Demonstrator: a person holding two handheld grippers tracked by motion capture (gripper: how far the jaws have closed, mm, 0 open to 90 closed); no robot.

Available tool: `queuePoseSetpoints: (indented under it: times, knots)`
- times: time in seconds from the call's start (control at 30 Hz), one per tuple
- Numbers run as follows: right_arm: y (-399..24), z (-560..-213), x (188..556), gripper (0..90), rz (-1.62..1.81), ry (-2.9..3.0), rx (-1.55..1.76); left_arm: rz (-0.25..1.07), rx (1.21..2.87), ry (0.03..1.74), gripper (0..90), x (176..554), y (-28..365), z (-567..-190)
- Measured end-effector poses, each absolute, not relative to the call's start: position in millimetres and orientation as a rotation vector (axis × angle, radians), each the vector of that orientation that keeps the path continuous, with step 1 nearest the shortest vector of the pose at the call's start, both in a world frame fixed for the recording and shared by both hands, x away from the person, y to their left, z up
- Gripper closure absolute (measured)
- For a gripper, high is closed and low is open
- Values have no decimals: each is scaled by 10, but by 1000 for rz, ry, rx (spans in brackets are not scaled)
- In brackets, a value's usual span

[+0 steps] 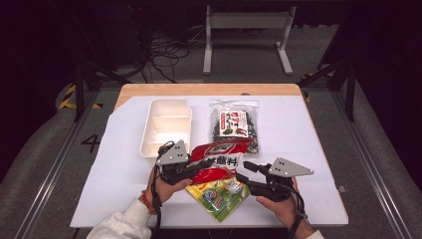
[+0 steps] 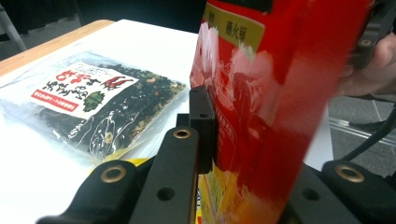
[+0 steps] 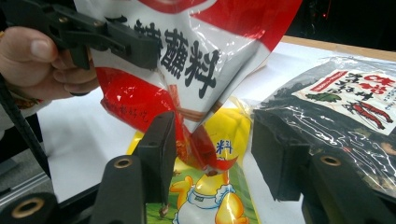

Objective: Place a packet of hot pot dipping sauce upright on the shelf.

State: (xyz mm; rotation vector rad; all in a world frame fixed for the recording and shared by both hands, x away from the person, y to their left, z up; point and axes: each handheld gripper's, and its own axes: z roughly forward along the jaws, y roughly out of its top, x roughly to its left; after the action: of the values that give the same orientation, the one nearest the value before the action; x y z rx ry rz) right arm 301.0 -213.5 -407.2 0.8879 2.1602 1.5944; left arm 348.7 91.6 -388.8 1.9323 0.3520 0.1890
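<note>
The left gripper is clamped tight on the red sauce packet, pinching one edge so the packet hangs up off the table right in front of it. The right gripper has its jaws apart with a lower corner of that packet sitting loose between them, pads not pressing. The packet looks like a light, floppy foil pouch, glossy and probably slippery, so it'll sag and twist from a one-sided hold; a flat sealed edge or corner seems the safest place to grab. Just under both grippers lies the yellow packet with a cartoon chicken. Farther out past the jaws sit the clear bag of dried chilies and the white divided tray on the white sheet.
</note>
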Motion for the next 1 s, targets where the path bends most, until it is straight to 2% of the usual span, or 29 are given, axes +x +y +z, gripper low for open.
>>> queuePoseSetpoints:
  times: [0.2, 0.63, 1.0]
  knots:
    - [-2161, -4091, 3007, 404, 1550, 2193, 883, 205, 1916, 363, 871, 3479, 981, -3856]
    - [-2619, -4096, 2932, 372, 1513, 2122, 983, 326, 1831, 441, 871, 3573, 1432, -3574]
    - [-2737, -4161, 2840, 340, 1413, 2142, 1022, 434, 1802, 485, 871, 4005, 1877, -3321]
